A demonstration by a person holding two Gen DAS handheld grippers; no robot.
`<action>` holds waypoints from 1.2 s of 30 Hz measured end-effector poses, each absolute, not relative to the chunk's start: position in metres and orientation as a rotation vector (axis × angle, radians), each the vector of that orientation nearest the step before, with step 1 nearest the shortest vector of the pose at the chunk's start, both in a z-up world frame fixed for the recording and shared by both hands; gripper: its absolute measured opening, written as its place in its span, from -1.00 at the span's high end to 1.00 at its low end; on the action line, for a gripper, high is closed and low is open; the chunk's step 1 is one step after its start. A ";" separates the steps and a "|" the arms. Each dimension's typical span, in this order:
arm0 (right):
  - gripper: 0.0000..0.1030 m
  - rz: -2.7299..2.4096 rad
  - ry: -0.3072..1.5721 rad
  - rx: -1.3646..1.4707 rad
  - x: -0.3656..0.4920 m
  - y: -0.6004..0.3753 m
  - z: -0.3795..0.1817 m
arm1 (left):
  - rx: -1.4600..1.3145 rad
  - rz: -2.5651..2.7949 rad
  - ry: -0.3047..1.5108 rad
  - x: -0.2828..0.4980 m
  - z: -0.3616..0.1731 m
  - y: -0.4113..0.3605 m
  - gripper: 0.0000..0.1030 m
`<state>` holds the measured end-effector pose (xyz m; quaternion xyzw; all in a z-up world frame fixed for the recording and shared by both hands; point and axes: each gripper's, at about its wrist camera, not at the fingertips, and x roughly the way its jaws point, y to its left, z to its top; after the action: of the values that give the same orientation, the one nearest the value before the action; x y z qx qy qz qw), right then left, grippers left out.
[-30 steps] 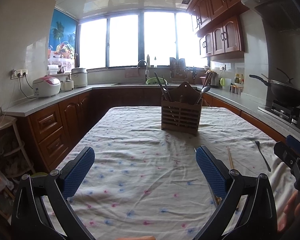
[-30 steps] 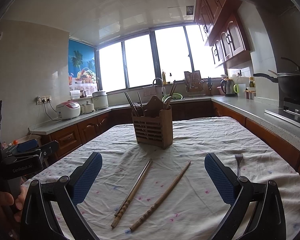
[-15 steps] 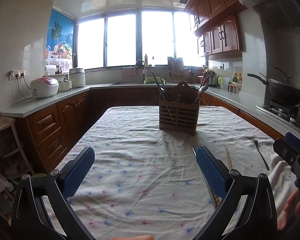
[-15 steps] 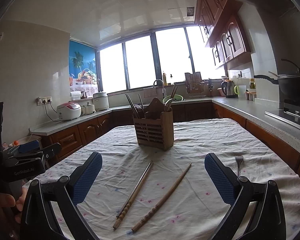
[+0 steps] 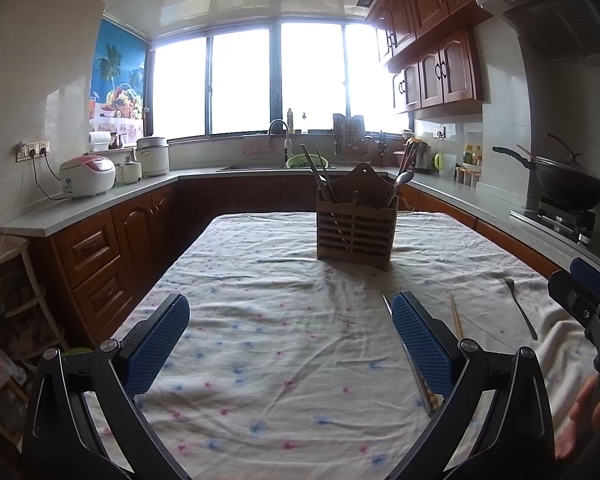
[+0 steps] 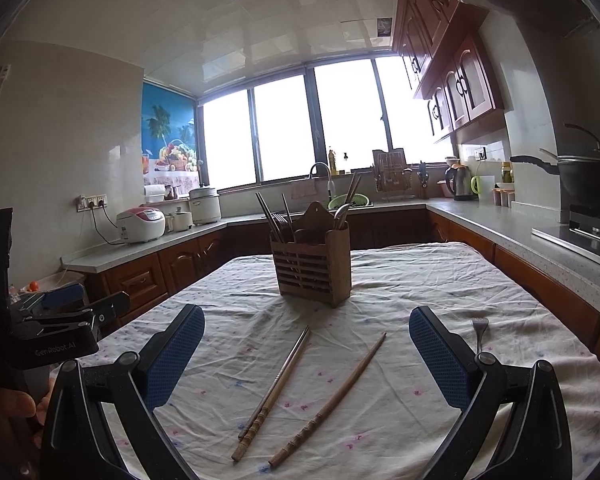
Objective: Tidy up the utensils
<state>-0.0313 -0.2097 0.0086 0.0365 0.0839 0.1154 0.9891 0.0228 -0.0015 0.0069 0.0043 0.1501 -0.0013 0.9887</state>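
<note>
A wooden slatted utensil holder (image 5: 354,230) (image 6: 312,268) stands mid-table and holds chopsticks and spoons. Three wooden chopsticks lie on the cloth in the right wrist view: a pair (image 6: 274,392) and a single one (image 6: 332,396), between the open jaws of my right gripper (image 6: 306,354). A metal fork (image 6: 479,330) (image 5: 518,308) lies to the right. My left gripper (image 5: 290,342) is open and empty over bare cloth; its right finger (image 5: 422,344) partly hides the chopsticks (image 5: 456,320). Each gripper shows at the edge of the other's view.
The table wears a white floral cloth (image 5: 260,340). Counters run around the room, with a rice cooker (image 5: 87,176) on the left, a sink under the window and a wok (image 5: 568,186) on the stove at right. A wooden shelf (image 5: 4,280) stands at far left.
Both views have shifted only slightly. Both grippers stay open and nothing on the table has moved.
</note>
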 end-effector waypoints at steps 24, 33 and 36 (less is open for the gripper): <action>-1.00 0.240 0.165 0.073 -0.032 -0.208 0.008 | 0.008 -0.008 0.299 0.024 0.009 -0.001 -1.00; -1.00 0.242 0.169 0.070 -0.031 -0.206 0.009 | 0.011 -0.012 0.296 0.026 0.009 -0.003 -1.00; -1.00 0.245 0.169 0.068 -0.030 -0.204 0.009 | 0.011 -0.016 0.298 0.027 0.010 -0.005 -1.00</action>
<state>-0.0304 -0.2044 0.0094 0.0338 0.0839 0.1222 0.9884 0.0271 -0.0045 0.0101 0.0056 0.1485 -0.0079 0.9889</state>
